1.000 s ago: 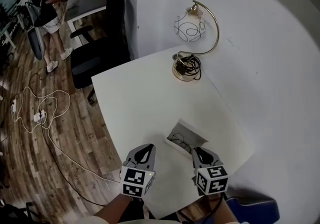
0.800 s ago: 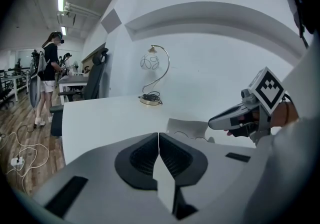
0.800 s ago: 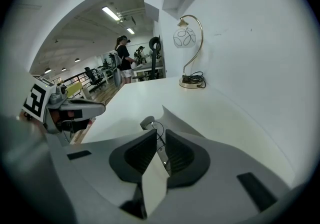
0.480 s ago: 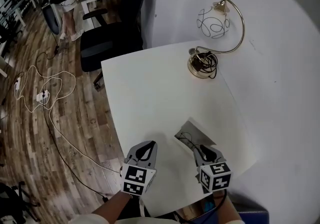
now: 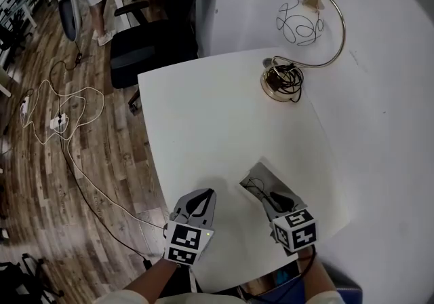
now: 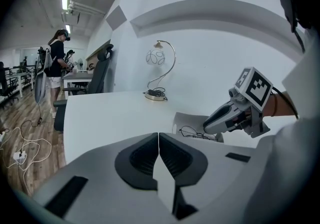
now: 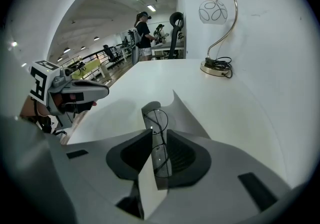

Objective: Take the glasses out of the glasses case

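The step in hand is the grasp itself: the open glasses case [image 5: 261, 176] lies near the front edge of the white tabletop [image 5: 217, 112], and the glasses [image 7: 159, 120], thin wire-framed, lie inside it. The right gripper [image 5: 270, 198] reaches into the case. Its fingers [image 7: 186, 155] stand somewhat apart with the wire frame running between them, one lens ring just past the tips; no firm pinch shows yet. The left gripper [image 5: 197, 202] hovers over bare tabletop beside the case, well clear of it, with its fingers [image 6: 142, 154] pressed together and nothing between them. By my reading, the next move calls for a gentle closing on the frame, then a straight lift clear of the case wall. The light case may come up with the glasses unless the left gripper steadies it. Compared with a second ago, the right gripper has moved from the case's near edge deeper over the glasses, the left gripper has kept its place, and the head view has swung so the lamp [image 5: 279, 85] sits further right.
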`<state>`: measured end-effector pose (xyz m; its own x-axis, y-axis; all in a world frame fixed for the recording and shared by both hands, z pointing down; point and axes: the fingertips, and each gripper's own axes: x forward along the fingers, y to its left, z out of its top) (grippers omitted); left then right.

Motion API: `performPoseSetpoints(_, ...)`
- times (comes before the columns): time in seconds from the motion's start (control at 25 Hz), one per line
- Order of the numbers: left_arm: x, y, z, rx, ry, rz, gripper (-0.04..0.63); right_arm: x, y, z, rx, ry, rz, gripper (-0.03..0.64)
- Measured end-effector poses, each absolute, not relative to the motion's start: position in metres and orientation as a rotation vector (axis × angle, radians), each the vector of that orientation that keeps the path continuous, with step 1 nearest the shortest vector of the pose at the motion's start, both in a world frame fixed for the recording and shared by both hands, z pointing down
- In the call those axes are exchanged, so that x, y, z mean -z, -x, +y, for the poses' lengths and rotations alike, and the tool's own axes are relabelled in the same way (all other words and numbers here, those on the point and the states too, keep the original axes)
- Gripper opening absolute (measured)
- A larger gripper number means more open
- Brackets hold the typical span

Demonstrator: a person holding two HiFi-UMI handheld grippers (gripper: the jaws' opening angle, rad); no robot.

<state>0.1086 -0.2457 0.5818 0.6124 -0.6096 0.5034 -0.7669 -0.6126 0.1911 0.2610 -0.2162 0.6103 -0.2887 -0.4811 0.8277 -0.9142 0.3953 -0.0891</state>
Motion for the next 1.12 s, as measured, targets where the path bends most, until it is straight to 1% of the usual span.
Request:
performPoseSetpoints(0.8, -0.601, -0.098, -0.252, -0.580, -2.377, -1.149, 0.021, -0.636, -0.259, -0.221, -0.736, -0.904, -1.855, 0.099)
performPoseSetpoints(1.12, -0.601, -0.091, -0.258, -0.583, -2.370, -1.169, 0.021, -0.641, -0.255, -0.219, -0.754, -0.798, -1.828, 0.069)
